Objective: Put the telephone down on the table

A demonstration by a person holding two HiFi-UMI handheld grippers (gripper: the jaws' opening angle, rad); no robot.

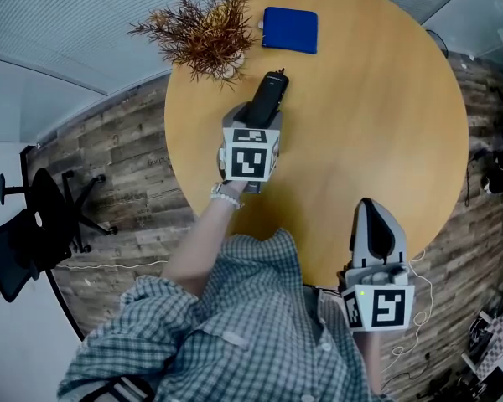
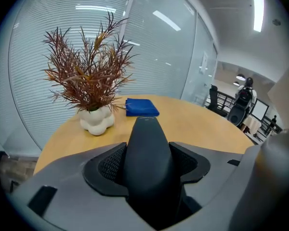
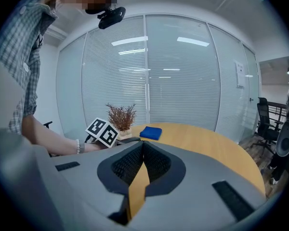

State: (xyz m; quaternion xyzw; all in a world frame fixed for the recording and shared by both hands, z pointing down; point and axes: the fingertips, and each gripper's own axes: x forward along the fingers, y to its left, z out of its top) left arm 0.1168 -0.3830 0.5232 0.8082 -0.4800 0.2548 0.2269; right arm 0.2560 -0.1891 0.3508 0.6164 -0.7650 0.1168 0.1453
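Observation:
A black telephone handset (image 1: 267, 97) is clamped between the jaws of my left gripper (image 1: 260, 115), above the left part of the round wooden table (image 1: 386, 132). In the left gripper view the telephone (image 2: 148, 162) fills the gap between the two pads and points toward the plant. Whether the handset touches the tabletop is not visible. My right gripper (image 1: 375, 224) hangs over the near right edge of the table, its jaws shut with nothing between them (image 3: 142, 162). The left gripper's marker cube (image 3: 104, 131) also shows in the right gripper view.
A dried reddish plant in a white vase (image 1: 208, 32) stands at the table's far left, just beyond the telephone. A folded blue cloth (image 1: 289, 29) lies beside it at the far edge. A black office chair (image 1: 33, 224) stands on the wood floor at left. Glass walls surround the room.

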